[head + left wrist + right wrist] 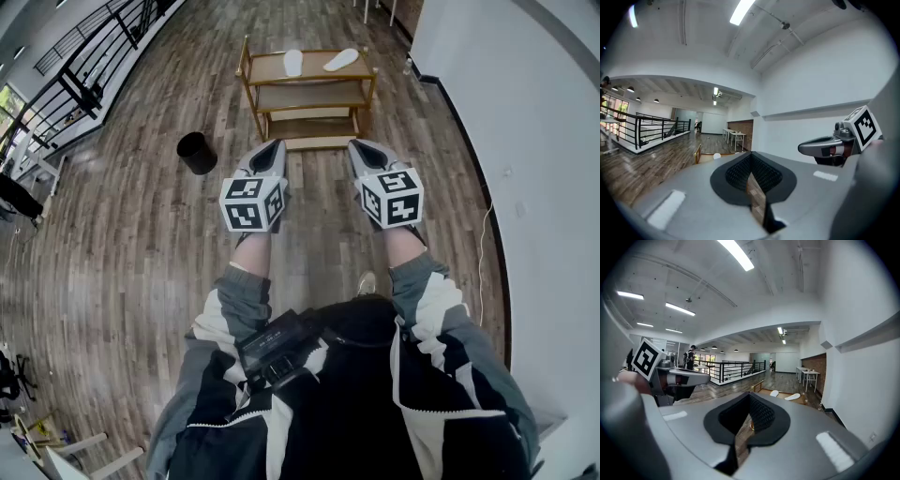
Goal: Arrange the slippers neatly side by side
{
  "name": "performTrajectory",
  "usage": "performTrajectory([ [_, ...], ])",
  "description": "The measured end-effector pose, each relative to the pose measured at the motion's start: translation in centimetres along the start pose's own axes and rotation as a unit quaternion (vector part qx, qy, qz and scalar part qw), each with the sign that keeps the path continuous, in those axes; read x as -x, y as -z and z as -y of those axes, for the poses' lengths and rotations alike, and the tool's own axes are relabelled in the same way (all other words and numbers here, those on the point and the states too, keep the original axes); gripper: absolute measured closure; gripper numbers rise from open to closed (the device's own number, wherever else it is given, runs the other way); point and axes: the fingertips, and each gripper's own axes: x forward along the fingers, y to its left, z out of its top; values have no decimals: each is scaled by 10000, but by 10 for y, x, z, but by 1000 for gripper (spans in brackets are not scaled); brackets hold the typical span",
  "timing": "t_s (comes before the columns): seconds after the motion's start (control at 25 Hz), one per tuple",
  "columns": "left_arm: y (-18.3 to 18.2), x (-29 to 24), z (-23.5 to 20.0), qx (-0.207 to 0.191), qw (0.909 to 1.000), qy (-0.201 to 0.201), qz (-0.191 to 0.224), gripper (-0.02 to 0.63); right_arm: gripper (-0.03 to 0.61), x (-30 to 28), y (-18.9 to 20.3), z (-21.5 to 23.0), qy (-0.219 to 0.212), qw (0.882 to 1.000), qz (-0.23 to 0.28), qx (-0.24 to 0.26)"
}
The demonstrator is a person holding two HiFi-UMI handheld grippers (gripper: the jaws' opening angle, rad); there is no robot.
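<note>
Two white slippers lie on the top board of a wooden shoe rack [309, 96] ahead of me: the left slipper [293, 62] points straight away, while the right slipper [341, 59] lies slanted, apart from the first. In the right gripper view they show small and far off as the left slipper [774, 393] and the right slipper [792, 397]. My left gripper [273, 146] and right gripper [360, 146] are held side by side above the floor, well short of the rack. Both are shut with nothing in them: left gripper [750, 158], right gripper [751, 399].
A black round bin [196, 153] stands on the wooden floor left of the rack. A white wall [525, 122] runs along the right with a cable [485, 234] at its foot. A black railing [84, 66] borders the far left. Tables [808, 376] stand far behind the rack.
</note>
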Motion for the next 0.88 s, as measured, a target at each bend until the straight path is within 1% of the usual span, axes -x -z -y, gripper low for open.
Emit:
performTrajectory([
  [0.4, 8, -5, 17, -28, 10000, 66, -65, 606, 577, 6, 5, 5, 0, 10000, -9, -2],
  [0.52, 7, -6, 18, -36, 10000, 60, -51, 606, 575, 7, 5, 6, -2, 10000, 5, -54],
  [0.64, 8, -7, 17, -59, 9999, 75, -42, 606, 574, 5, 6, 7, 83, 9999, 34, 52],
  [0.88, 6, -11, 12, -89, 9999, 96, -48, 606, 574, 0, 3, 10, 101, 9999, 10, 26],
])
